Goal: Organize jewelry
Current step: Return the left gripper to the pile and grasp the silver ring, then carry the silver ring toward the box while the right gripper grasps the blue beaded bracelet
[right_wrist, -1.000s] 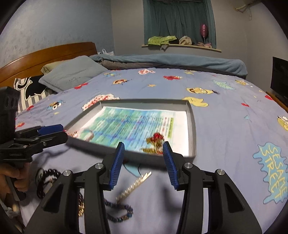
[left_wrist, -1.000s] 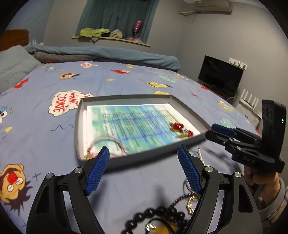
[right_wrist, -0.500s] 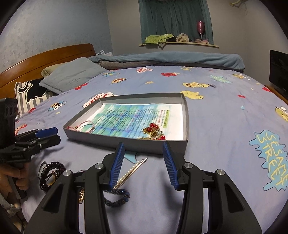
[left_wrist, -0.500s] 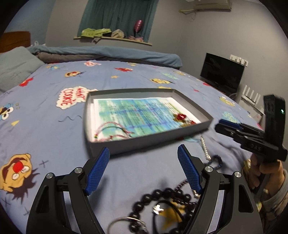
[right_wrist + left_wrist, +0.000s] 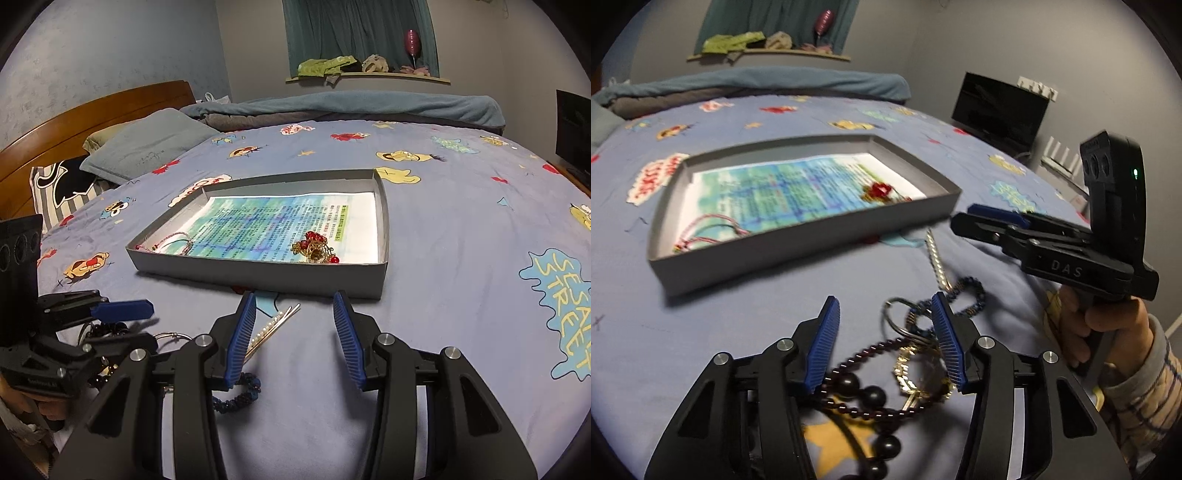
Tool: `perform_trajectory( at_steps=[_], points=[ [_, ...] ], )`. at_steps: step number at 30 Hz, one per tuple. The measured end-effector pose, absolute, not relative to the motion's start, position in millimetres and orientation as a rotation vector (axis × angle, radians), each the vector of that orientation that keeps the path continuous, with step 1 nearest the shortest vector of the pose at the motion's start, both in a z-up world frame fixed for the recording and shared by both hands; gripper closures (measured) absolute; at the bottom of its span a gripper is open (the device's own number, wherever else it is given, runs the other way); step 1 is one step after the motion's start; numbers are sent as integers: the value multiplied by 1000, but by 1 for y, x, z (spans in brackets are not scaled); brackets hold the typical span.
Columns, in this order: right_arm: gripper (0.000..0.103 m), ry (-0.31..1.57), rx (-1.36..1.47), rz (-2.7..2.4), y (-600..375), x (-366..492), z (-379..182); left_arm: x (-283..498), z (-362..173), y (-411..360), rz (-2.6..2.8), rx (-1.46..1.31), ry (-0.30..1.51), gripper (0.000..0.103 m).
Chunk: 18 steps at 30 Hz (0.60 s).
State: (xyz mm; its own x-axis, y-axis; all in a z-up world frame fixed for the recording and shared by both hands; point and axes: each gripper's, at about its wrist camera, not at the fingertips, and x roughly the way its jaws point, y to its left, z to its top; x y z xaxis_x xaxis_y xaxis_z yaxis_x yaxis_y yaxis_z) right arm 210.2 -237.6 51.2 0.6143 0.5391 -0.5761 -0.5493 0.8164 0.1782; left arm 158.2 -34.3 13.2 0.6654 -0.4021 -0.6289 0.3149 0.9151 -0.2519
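A grey tray (image 5: 798, 251) (image 5: 258, 275) lined with printed paper lies on the bed. It holds a pink cord bracelet (image 5: 709, 230) (image 5: 175, 242) and a red-and-gold piece (image 5: 881, 192) (image 5: 314, 249). My left gripper (image 5: 884, 308) (image 5: 147, 310) is open, low over a loose pile: black bead bracelet (image 5: 871, 397), dark small-bead strand (image 5: 864, 352), gold chain (image 5: 905, 369), metal ring (image 5: 897, 319). A pearl hair clip (image 5: 936, 258) (image 5: 269, 330) and a blue beaded bracelet (image 5: 967, 297) (image 5: 240, 391) lie beside it. My right gripper (image 5: 295, 306) (image 5: 982, 218) is open above the sheet in front of the tray.
The blue cartoon bedsheet (image 5: 461, 258) covers the bed. Pillows (image 5: 147, 144) and a wooden headboard (image 5: 74, 118) are at the left, a rolled blanket (image 5: 351, 107) at the far edge. A black screen (image 5: 1001, 110) stands by the wall to the right.
My left gripper has swung right and down over the jewelry pile, which now lies between its fingers. My right gripper has drawn back from the tray a little. Both stay open.
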Motion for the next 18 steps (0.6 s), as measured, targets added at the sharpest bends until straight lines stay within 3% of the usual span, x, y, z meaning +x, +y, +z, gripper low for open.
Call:
perform_trajectory(
  at_steps=[3, 6, 7, 8, 18],
  points=[
    [59, 669, -26, 637, -237, 209, 48, 157, 9, -41, -428, -109, 759, 57],
    [59, 687, -20, 650, -238, 208, 45, 155, 10, -44, -448, -103, 760, 75],
    [59, 693, -16, 654, -239, 208, 43, 154, 11, -44, -446, -98, 751, 90],
    [59, 698, -12, 657, -239, 208, 42, 153, 13, -44, -445, -97, 746, 94],
    [59, 692, 4, 698, -237, 201, 43, 142, 35, -25, -399, -121, 644, 98]
  ],
)
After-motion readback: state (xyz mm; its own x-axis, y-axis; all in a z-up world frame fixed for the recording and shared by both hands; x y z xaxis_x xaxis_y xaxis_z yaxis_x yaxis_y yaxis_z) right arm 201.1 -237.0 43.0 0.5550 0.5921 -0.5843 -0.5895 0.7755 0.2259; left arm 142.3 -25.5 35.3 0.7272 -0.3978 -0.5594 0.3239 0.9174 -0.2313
